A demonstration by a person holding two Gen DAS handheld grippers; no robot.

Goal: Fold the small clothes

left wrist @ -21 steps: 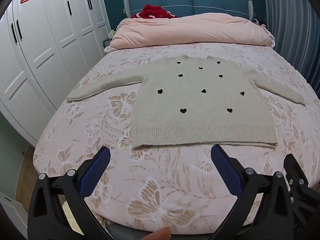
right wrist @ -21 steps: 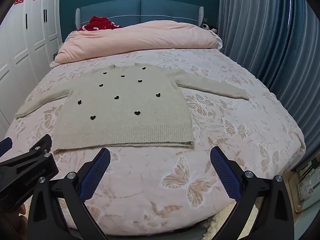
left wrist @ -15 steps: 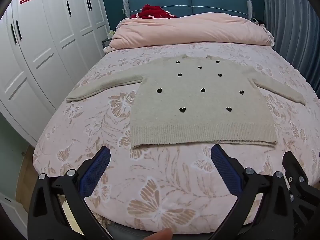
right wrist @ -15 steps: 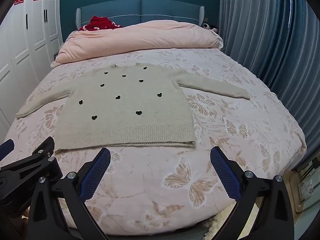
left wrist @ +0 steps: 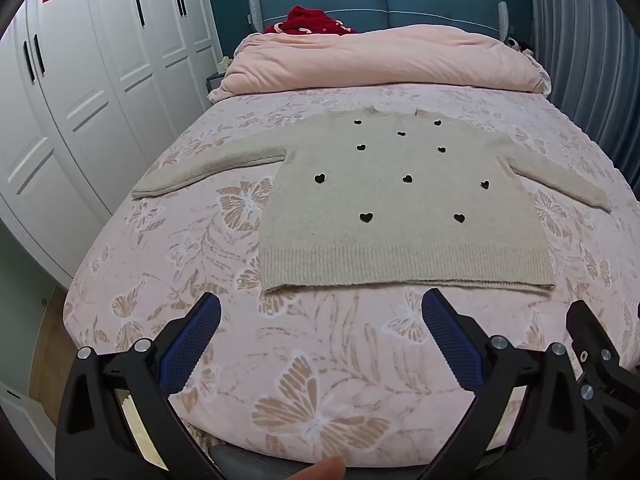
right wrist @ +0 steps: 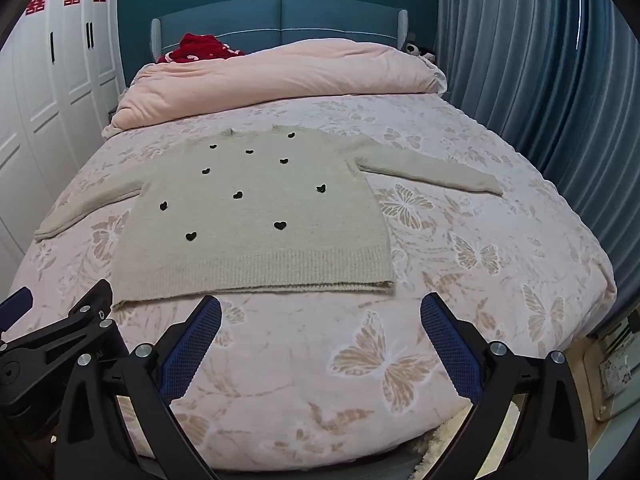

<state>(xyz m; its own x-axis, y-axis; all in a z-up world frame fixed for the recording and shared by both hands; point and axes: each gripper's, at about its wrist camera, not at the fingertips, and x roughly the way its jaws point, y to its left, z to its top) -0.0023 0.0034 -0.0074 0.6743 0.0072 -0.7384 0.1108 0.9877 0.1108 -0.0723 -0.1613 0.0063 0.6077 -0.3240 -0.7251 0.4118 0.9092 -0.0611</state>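
A beige knit sweater (left wrist: 400, 208) with small black hearts lies flat on the bed, sleeves spread to both sides, hem toward me. It also shows in the right wrist view (right wrist: 256, 224). My left gripper (left wrist: 320, 320) is open and empty, above the bed's near edge, short of the hem's left half. My right gripper (right wrist: 320, 320) is open and empty, short of the hem's right corner. The left gripper's body shows at the lower left of the right wrist view (right wrist: 60, 340).
The bed (left wrist: 320, 380) has a pink butterfly-print cover. A pink duvet (left wrist: 380, 60) and red cloth (left wrist: 312, 20) lie at the headboard. White wardrobes (left wrist: 80, 100) stand left, blue curtains (right wrist: 540, 80) right. A fingertip (left wrist: 324, 470) shows at the bottom edge.
Both grippers have drifted slightly; the sweater looks a touch higher in the left view and lower in the right view. Jaws stay open. The sweater has not moved.
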